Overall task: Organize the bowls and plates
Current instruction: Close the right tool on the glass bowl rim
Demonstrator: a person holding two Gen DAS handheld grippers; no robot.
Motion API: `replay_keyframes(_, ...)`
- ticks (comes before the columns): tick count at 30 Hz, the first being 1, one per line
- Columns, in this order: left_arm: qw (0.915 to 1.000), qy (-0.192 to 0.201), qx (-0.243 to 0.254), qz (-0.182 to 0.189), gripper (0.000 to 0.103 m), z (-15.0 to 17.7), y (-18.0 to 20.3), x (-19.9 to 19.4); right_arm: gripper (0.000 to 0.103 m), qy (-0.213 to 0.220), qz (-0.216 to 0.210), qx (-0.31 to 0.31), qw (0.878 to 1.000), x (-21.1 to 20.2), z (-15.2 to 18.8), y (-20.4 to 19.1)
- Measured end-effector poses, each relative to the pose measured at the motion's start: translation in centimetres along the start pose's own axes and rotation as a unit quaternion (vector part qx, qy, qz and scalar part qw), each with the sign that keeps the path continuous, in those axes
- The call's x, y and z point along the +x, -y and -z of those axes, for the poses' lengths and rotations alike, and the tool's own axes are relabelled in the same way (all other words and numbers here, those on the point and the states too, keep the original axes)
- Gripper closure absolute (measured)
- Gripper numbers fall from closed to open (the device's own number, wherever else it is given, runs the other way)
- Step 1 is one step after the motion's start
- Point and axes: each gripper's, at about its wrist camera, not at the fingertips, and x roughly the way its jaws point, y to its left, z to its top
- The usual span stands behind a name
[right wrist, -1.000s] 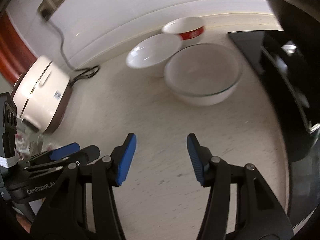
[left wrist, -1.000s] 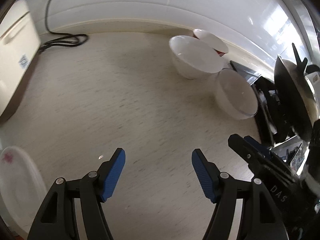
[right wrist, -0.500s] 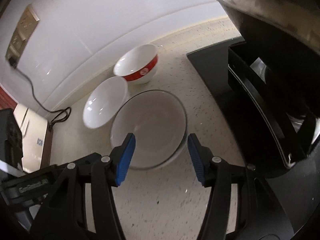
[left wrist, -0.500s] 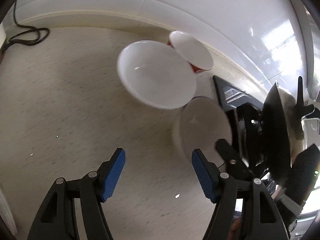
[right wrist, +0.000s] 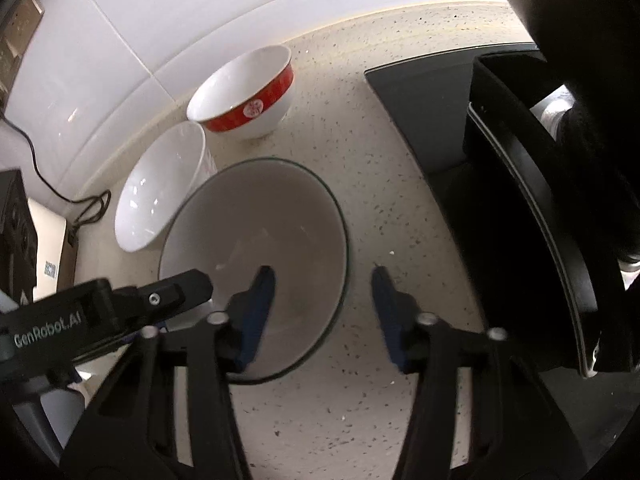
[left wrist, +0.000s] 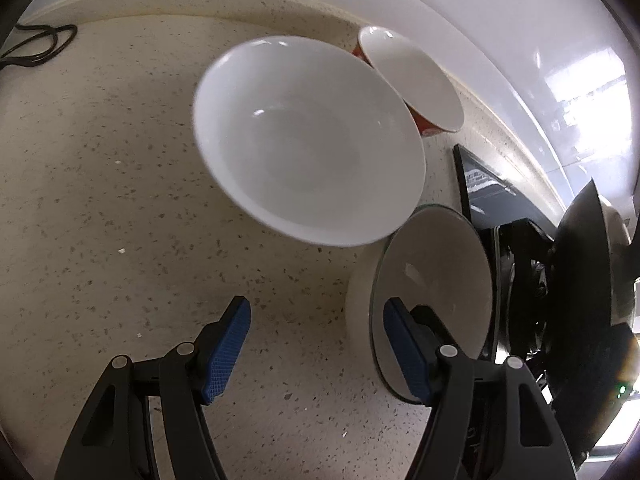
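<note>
Both sets of jaws wide open, gripping nothing. Left gripper (left wrist: 316,344) near white bowl (left wrist: 308,140); right gripper (right wrist: 324,308) straddling glass-rimmed bowl (right wrist: 256,240) edge. Red-banded bowl (right wrist: 244,92) far, by wall, on speckled counter (right wrist: 376,224).

Right gripper (right wrist: 323,298) spread wide, straddling near rim of glass-rimmed bowl (right wrist: 276,216). White bowl (right wrist: 160,196) ahead-left, red-banded bowl (right wrist: 244,92) beyond, black rack (right wrist: 532,184) right.

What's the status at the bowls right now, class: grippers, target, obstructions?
Left gripper open, empty. Right gripper open, straddling the glass-rimmed bowl's near rim. White bowl and red-banded bowl crowd behind it; black dish rack right.
</note>
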Motion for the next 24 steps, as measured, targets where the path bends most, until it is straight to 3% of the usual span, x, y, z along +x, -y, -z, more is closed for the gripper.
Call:
replay_keyframes(2,0.9999,0.008,0.01,-0.005,0.033,-0.3,0.7,0.6,0.072,-0.002,-0.006,0.002,1.0,0.4,0.3,0.1)
replay_keyframes(6,0.9989,0.017,0.038,-0.023,0.033,-0.9,1.7,1.1,0.073,0.002,-0.003,-0.008,1.0,0.0,1.1,-0.1)
replay_keyframes(8,0.9963,0.023,0.065,-0.052,0.035,-0.9,2.4,1.4,0.074,0.002,0.0,-0.009,1.0,-0.3,1.3,-0.1)
replay_keyframes(10,0.9937,0.027,0.092,-0.058,0.05,-0.6,3.1,1.6,0.075,0.002,0.001,-0.009,1.0,-0.4,1.5,-0.2)
replay_keyframes(11,0.9938,0.024,0.1,-0.042,0.059,-0.5,3.3,1.7,0.075,0.002,0.001,-0.009,1.0,-0.5,1.5,-0.2)
replay_keyframes(12,0.9937,0.021,0.108,-0.024,0.075,-0.3,3.5,1.7,0.075,0.002,0.0,-0.007,1.0,-0.6,1.6,-0.1)
replay_keyframes(13,0.992,0.024,0.122,-0.023,0.084,0.0,4.2,1.7,0.075,0.002,0.0,-0.006,1.0,-0.6,1.7,-0.1)
replay_keyframes(15,0.988,0.034,0.145,-0.041,0.085,0.4,5.2,1.6,0.075,0.001,-0.002,-0.003,1.0,-0.7,1.8,-0.1)
replay_keyframes(24,0.9893,0.027,0.14,-0.028,0.088,2.0,4.1,0.9,0.079,0.0,-0.003,0.003,1.0,-0.9,2.4,0.4)
